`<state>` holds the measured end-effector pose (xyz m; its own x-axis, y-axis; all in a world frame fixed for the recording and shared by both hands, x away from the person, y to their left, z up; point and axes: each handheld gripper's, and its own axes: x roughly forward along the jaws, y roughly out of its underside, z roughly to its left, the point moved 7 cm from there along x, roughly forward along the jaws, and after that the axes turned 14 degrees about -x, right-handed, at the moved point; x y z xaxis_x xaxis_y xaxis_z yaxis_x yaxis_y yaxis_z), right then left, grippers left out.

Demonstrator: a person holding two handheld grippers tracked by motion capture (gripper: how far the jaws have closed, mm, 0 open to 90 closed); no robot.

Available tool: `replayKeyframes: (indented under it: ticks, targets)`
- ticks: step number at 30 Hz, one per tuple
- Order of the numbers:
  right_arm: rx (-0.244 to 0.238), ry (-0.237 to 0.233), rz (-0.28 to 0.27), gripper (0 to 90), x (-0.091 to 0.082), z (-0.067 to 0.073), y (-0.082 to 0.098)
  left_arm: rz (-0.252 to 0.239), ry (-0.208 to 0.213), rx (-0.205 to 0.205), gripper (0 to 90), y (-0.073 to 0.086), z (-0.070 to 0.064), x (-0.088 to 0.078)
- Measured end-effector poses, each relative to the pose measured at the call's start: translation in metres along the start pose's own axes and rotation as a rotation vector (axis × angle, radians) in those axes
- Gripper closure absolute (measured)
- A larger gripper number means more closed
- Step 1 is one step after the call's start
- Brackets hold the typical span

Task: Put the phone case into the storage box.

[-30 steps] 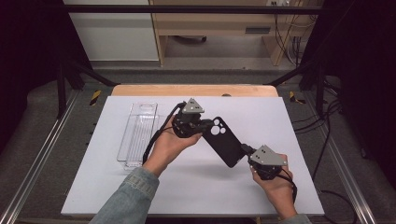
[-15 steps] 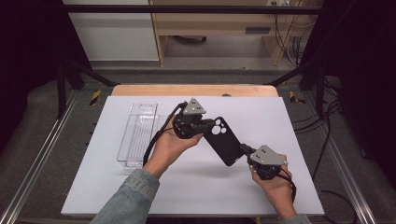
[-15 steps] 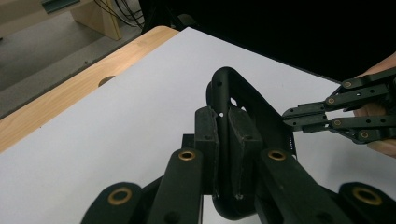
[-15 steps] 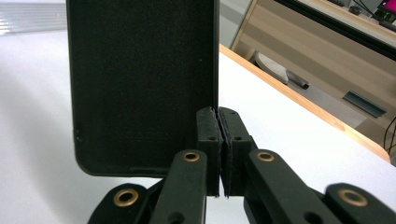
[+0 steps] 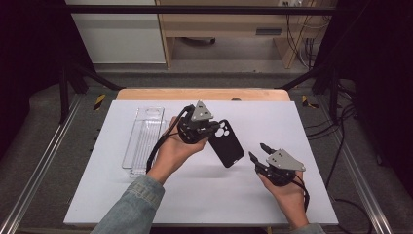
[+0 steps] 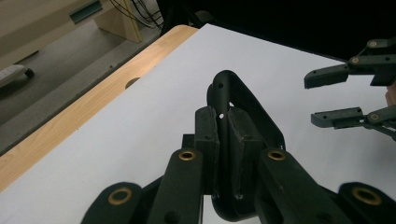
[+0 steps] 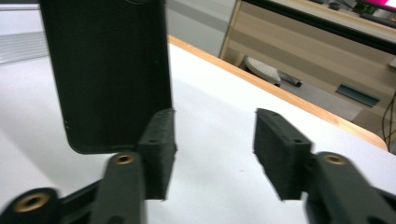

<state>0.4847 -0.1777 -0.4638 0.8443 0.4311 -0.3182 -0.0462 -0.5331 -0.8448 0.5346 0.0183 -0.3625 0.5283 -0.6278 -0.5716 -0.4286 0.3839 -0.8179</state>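
Phone case [image 5: 227, 145], black, with round camera cut-outs near its upper end, is held above the white table [image 5: 311, 122] and slants from upper left to lower right in the high view. Left gripper [image 5: 210, 129] is clamped on the case's upper end; in the left gripper view the two pads [image 6: 206, 140] press on either side of the thin case edge [image 6: 227, 93], which rises between them. A left hand [image 5: 176, 150] in a denim sleeve [image 5: 131, 209] carries this gripper.

Right gripper [image 5: 258, 151] lies to the lower right of the case, just off its lower end and not touching it. Its jaws have just been opening and now stand apart with nothing between them. In the right gripper view the case [image 7: 107, 70] hangs to the left, outside the left pad [image 7: 159, 149], with bare table showing in the gap between the pads. The right hand [image 5: 288, 195] grips this tool from below. The left gripper view shows the right gripper [image 6: 322, 98] at far right, jaws parted.

A clear plastic tray [image 5: 143, 141] lies on the table to the left of the left hand, well apart from the case. A wooden strip [image 5: 146, 94] borders the far edge of the table.
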Motion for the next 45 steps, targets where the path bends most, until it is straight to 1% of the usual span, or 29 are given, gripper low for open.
replayKeyframes:
  ticks: [3,6,8,13,18,24,35,38,42,43,45]
  targets:
    - [0.009,0.016,-0.011,39.0,0.001,-0.001,0.001,-0.003,-0.007,0.006,82.8,0.0,0.003,-0.002]
    - [0.021,0.019,-0.006,33.6,0.003,-0.003,0.002,-0.001,-0.014,0.011,82.8,0.001,0.005,-0.005]
    - [0.027,0.027,0.01,31.1,0.004,-0.003,0.003,-0.005,-0.017,0.009,82.8,0.001,0.007,-0.006]
    - [0.041,0.032,0.015,26.4,0.004,-0.004,0.004,-0.016,-0.026,0.005,82.8,0.0,0.012,-0.009]
    - [0.042,0.038,0.028,22.1,0.006,-0.004,0.005,-0.023,-0.034,-0.003,82.8,0.0,0.017,-0.013]
    - [0.044,0.034,0.053,19.6,0.008,-0.004,0.008,-0.034,-0.053,-0.017,82.8,0.001,0.027,-0.021]
    - [0.021,0.015,0.052,14.8,0.01,-0.001,0.009,-0.056,-0.082,-0.039,82.8,0.002,0.045,-0.039]
    - [0.029,0.004,0.044,13.7,0.01,0.0,0.008,-0.061,-0.087,-0.047,82.8,0.003,0.049,-0.043]
    - [0.028,0.002,0.041,12.9,0.009,0.0,0.008,-0.065,-0.096,-0.055,82.8,0.004,0.055,-0.048]
    - [0.032,0.0,0.041,13.0,0.009,0.0,0.008,-0.067,-0.097,-0.057,82.8,0.004,0.056,-0.049]
    - [0.057,-0.017,0.033,13.7,0.009,0.0,0.008,-0.072,-0.099,-0.06,82.8,0.004,0.058,-0.051]
